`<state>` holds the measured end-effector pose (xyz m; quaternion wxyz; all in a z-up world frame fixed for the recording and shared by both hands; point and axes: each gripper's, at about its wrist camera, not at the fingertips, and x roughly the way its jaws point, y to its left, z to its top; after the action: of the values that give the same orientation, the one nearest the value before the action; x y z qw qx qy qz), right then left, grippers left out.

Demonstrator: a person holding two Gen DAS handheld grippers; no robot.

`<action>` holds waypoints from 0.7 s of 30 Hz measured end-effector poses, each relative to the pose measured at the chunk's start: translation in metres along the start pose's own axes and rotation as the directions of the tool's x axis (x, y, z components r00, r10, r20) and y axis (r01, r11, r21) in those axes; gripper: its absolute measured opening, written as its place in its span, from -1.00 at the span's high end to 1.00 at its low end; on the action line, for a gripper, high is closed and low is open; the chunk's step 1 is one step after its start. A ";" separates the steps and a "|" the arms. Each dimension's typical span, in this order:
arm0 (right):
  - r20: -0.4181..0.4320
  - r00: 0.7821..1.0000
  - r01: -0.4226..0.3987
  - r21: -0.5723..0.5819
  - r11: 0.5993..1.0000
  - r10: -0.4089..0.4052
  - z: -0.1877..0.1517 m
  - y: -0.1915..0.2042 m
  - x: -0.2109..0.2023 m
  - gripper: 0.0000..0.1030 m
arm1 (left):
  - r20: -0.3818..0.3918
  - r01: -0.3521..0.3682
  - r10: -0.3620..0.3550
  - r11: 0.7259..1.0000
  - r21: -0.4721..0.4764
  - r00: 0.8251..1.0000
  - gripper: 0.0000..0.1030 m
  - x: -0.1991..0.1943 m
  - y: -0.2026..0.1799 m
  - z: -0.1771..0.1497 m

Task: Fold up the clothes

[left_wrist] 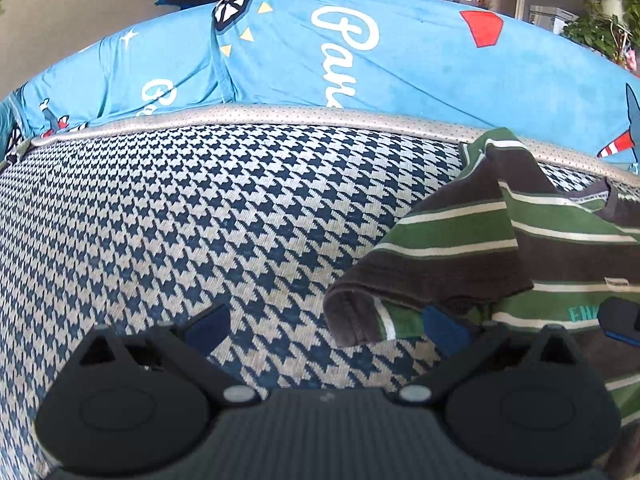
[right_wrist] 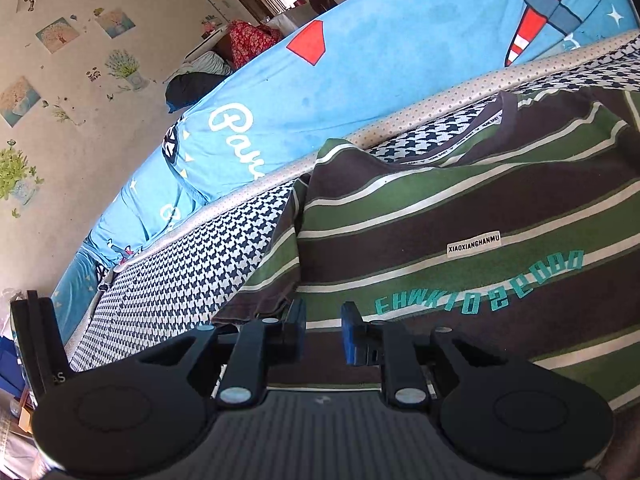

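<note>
Left wrist view, left to right: the left gripper point(left_wrist: 326, 326) hangs over the houndstooth mat point(left_wrist: 200, 208), its jaws wide apart with nothing between them. The left blue pad sits above bare mat; the right blue pad lies at the edge of the striped shirt point(left_wrist: 520, 248), just under its turned-over sleeve. Whether that pad touches the cloth cannot be told. The shirt, green and brown with white lines, lies on the right part of the mat, its sleeve folded inward. Beyond the mat's dotted border runs a blue printed bedsheet point(left_wrist: 360, 56).

Right wrist view: the right gripper point(right_wrist: 323, 330) sits low over the shirt's front point(right_wrist: 460, 216), beside the teal lettering point(right_wrist: 480, 284). Its jaws stand a narrow gap apart, no fold seen between them.

No containers in view.
</note>
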<state>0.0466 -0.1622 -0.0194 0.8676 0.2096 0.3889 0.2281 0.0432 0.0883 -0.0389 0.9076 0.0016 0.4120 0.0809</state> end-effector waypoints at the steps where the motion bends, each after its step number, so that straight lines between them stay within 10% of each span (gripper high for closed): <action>1: -0.004 1.000 0.000 0.000 1.000 0.000 0.000 -0.001 -0.002 0.63 | -0.005 -0.009 0.009 1.000 0.029 1.000 -0.99 0.003 -0.002 0.000; 13: -0.036 0.999 -0.015 -0.064 0.998 0.013 -0.007 -0.006 -0.024 0.51 | 0.036 0.077 -0.081 0.993 0.086 0.996 -0.29 0.011 -0.001 -0.001; 21: -0.029 1.000 -0.016 -0.090 0.996 0.013 -0.005 -0.003 -0.027 0.51 | 0.035 0.151 -0.154 0.986 0.069 0.987 -0.24 0.008 0.008 -0.004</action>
<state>0.0270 -0.1789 -0.0086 0.8690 0.1697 0.3888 0.2546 0.0440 0.0969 -0.0466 0.9187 0.0018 0.3949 -0.0027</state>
